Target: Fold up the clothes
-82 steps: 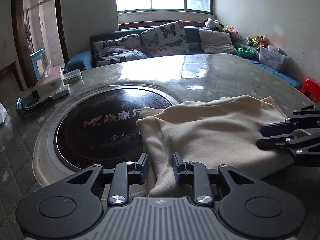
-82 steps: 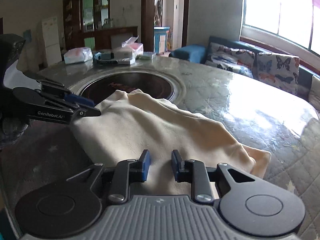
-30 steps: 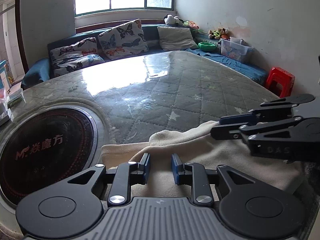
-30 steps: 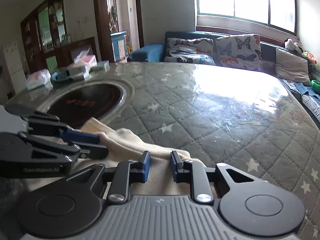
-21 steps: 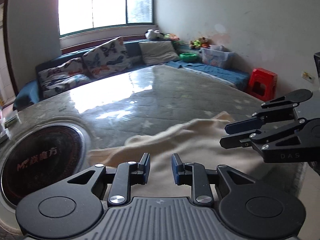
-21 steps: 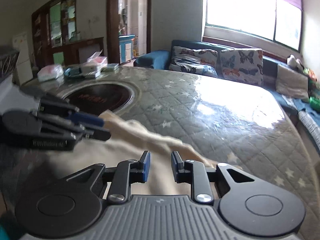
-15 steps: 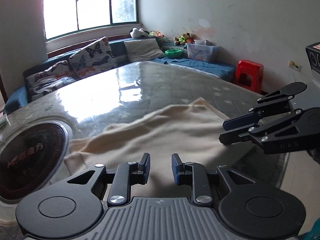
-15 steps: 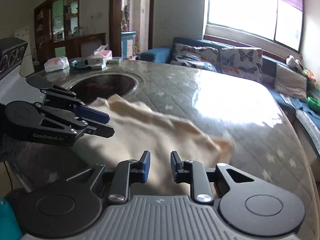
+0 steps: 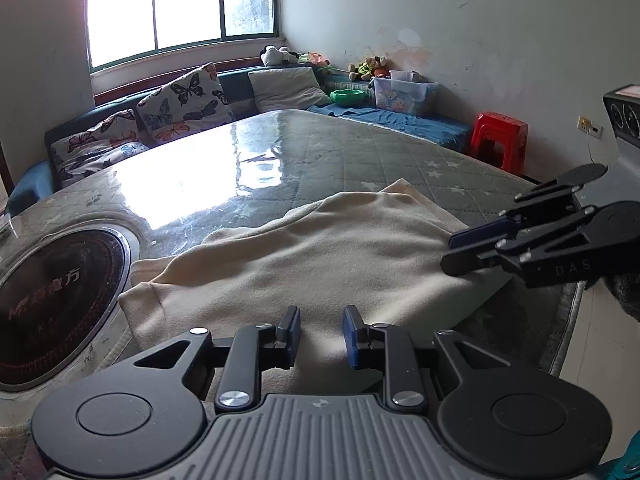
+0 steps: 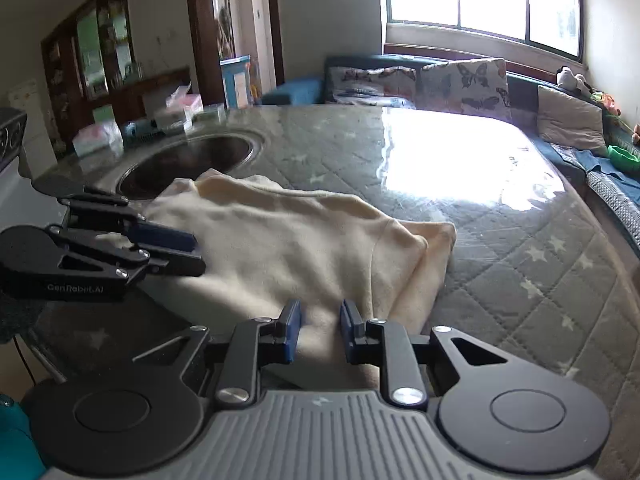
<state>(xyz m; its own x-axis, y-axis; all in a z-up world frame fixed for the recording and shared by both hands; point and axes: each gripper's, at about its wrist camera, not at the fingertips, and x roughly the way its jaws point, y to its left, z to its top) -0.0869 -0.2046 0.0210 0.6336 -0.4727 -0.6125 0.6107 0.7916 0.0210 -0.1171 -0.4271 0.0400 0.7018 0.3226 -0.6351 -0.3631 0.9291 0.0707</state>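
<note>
**Cream garment being held at the table's near edge**

Nearest the cameras, the cream garment [image 9: 320,264] is being gripped along its near hem. The left gripper [image 9: 322,336] is being kept clenched on a pinch of that cloth, and the right gripper [image 10: 320,332] is being kept clenched on cloth beside a folded-under sleeve [image 10: 424,276]. The near hem is being held slightly off the quilted table [image 9: 400,160], at its edge, while the rest of the garment is being left draped on the table top, doubled in at least one place.

Further along the table from the garment, the dark round hotplate [image 9: 52,296] is being touched by the garment's far left corner. Beyond the table, a sofa with butterfly cushions [image 9: 184,104] is being lit from the window.

Several risks are being judged from here. If the hem is being pulled unevenly, the layers are likely to slide and crease. Only a thin pinch is being held, so cloth could slip free. The corner could catch on the hotplate rim, or the hem could drop off the table edge.
</note>
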